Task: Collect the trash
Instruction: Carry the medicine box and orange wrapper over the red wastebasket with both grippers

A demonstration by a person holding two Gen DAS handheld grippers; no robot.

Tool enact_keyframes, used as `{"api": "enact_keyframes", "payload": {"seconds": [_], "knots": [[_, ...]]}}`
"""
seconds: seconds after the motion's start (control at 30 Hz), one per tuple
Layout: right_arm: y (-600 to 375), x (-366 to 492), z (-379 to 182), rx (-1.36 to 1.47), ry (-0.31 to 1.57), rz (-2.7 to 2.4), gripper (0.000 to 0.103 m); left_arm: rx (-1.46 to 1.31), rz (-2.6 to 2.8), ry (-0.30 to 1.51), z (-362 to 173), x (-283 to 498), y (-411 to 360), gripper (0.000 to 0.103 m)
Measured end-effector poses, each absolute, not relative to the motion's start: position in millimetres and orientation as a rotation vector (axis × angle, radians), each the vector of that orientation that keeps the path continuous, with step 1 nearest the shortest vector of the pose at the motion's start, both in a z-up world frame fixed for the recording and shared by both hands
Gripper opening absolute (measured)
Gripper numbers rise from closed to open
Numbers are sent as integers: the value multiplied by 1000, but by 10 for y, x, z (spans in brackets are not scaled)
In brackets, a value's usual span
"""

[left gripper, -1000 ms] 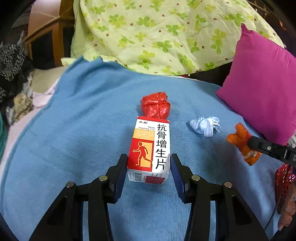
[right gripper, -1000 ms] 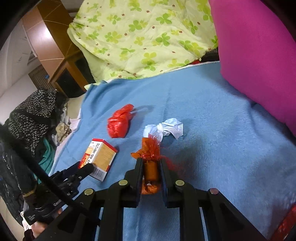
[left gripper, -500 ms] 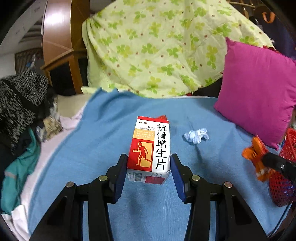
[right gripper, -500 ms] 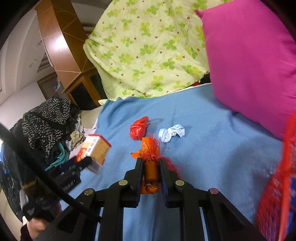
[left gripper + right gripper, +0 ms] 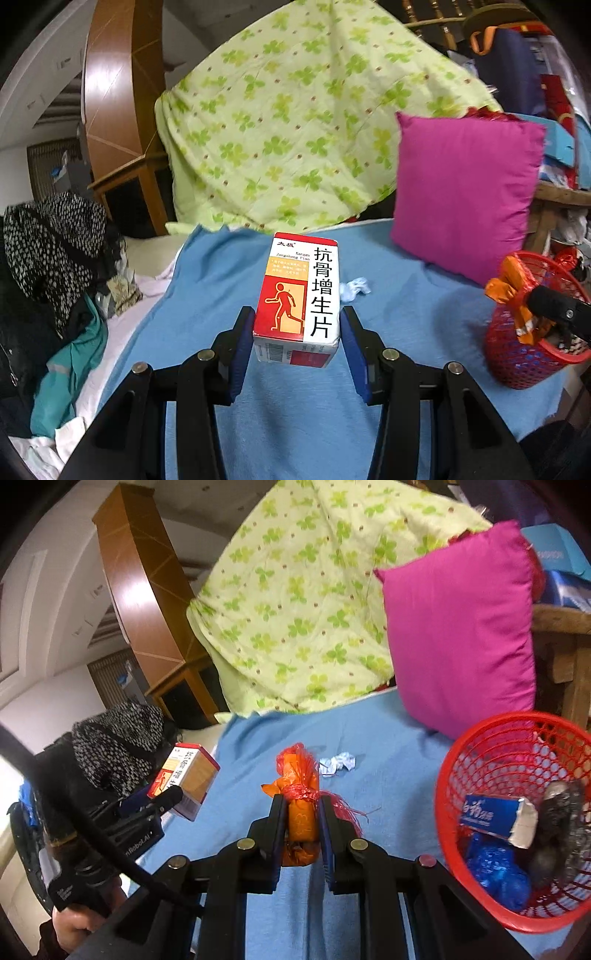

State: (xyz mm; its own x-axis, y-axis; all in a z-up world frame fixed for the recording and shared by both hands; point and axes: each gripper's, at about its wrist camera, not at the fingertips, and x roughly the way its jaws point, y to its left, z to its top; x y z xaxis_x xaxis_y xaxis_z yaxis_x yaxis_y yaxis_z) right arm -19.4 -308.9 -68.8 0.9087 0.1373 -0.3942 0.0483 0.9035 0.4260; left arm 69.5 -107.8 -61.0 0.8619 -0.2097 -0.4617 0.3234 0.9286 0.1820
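Note:
My left gripper is shut on a red and white medicine box with black Chinese lettering, held up above the blue blanket. The same box shows at the left of the right wrist view. My right gripper is shut on an orange wrapped bundle tied with red string, also seen as the orange bundle over the red mesh basket. A crumpled white tissue lies on the blanket behind it. The red basket holds a blue box, blue plastic and a dark lump.
A magenta pillow leans at the back right, under a green clover-print quilt. Piled clothes lie at the left edge of the bed. A wooden headboard rises at the back left.
Both grippers have lifted away from the blanket and pulled back with their loads. The red basket has come into view at the right, and the red crumpled bag is now hidden.

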Motion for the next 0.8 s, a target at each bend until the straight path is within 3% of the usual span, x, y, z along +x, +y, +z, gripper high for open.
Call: {"api": "enact_keyframes", "payload": {"seconds": [0.43,0.8], "knots": [[-3281,-860,-319,443,327,13,19,318,-365,352,-182,113,-1398,48],[-3610,-1196,-246,466,277,-62,19,355,-422,342,-118,-69,-1724,49]]}}
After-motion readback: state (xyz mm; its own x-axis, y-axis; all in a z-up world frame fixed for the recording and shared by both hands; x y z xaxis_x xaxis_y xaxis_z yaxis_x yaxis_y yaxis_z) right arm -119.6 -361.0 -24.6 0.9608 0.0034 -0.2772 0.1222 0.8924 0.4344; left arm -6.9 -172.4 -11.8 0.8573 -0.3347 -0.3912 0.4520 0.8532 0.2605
